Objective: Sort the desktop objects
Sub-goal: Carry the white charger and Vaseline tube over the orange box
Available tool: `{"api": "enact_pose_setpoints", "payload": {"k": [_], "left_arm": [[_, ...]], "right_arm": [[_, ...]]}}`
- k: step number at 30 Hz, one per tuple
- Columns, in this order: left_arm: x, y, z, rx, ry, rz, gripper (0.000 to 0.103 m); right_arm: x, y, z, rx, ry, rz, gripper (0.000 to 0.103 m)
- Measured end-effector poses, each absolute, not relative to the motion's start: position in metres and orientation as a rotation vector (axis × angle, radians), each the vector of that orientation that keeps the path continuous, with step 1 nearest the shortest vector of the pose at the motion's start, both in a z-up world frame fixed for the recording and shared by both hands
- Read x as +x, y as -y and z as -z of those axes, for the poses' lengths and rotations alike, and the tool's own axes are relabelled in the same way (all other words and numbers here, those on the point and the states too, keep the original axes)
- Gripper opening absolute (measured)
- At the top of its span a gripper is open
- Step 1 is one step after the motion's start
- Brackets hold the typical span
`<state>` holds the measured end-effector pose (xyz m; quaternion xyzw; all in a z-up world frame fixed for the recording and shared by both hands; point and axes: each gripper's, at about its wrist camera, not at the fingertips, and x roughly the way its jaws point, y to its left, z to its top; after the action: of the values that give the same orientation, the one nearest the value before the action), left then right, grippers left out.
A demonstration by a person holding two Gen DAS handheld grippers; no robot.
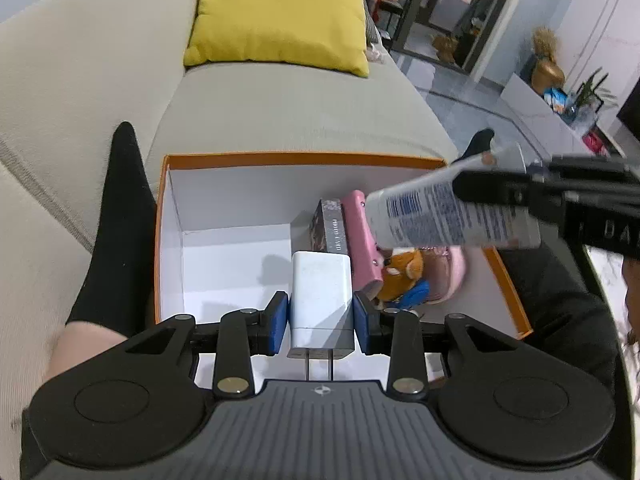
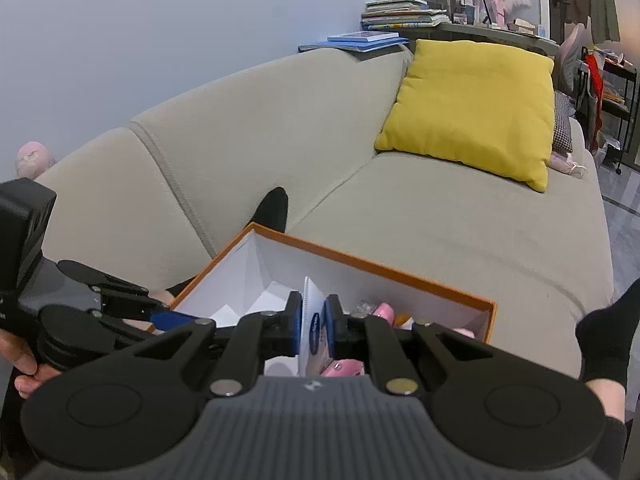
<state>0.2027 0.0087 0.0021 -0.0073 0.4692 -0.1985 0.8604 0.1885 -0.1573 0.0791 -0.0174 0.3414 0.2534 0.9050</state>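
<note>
Boxy white charger (image 1: 322, 300), flattened printed tube (image 1: 452, 210), orange-rimmed box (image 1: 304, 157).

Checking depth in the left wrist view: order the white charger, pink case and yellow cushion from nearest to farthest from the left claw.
1. White charger, clamped in the left claw.
2. Pink case, in the box, right of it.
3. Yellow cushion, far back on the sofa.

Both views are evenly lit by soft indoor light. Faint shadows are cast on the white floor of the box (image 1: 224, 264). Strong fisheye bending and dark corners are seen at the edges. The tube (image 1: 448, 216) is slightly blurred; the background is softened.
</note>
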Motion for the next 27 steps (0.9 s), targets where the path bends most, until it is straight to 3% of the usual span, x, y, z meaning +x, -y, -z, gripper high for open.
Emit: {"api": "enact_pose_setpoints", "payload": {"k": [12,27], "left_arm": [[0.255,0.014,0.032,0.045,-1.070,0.400,0.039],[0.295,0.018,0.089,-0.092,-1.224,0.353,0.039]], "right_arm": [[0.236,0.148,-0.062,-0.039,-0.749,-0.552,0.012],[0.266,0.152,-0.049,-0.042,-0.761,-0.539,0.012]]}}
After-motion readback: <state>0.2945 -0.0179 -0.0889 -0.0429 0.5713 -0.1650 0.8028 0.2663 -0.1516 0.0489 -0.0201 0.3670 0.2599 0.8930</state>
